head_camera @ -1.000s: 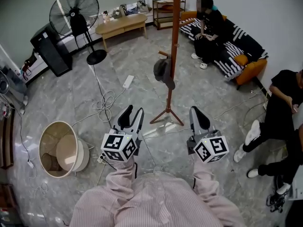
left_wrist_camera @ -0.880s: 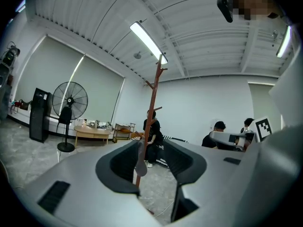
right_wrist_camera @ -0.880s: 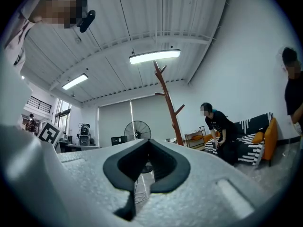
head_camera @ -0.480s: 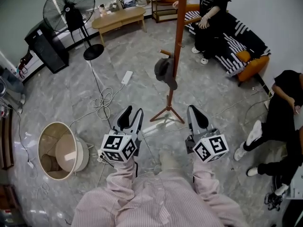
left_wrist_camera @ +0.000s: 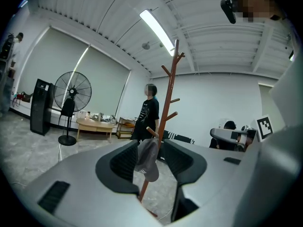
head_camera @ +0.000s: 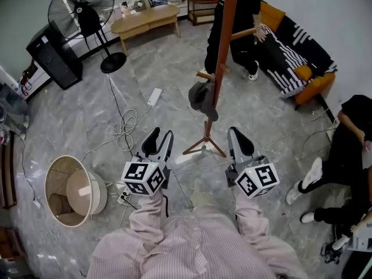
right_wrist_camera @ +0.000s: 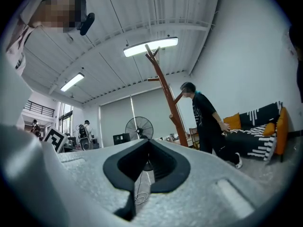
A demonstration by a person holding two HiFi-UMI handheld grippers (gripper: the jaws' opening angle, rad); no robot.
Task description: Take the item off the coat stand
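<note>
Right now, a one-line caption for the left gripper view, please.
Open left tool aimed at the grey cap hanging from the wooden coat stand.

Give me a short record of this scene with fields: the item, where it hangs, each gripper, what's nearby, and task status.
item: grey cap
location: hanging on a low peg of the wooden coat stand
left gripper: jaws apart, empty, short of the cap
right gripper: jaws apart, empty
nearby: person standing behind the stand; round bin on the floor at left
task status: cap not yet taken
</note>
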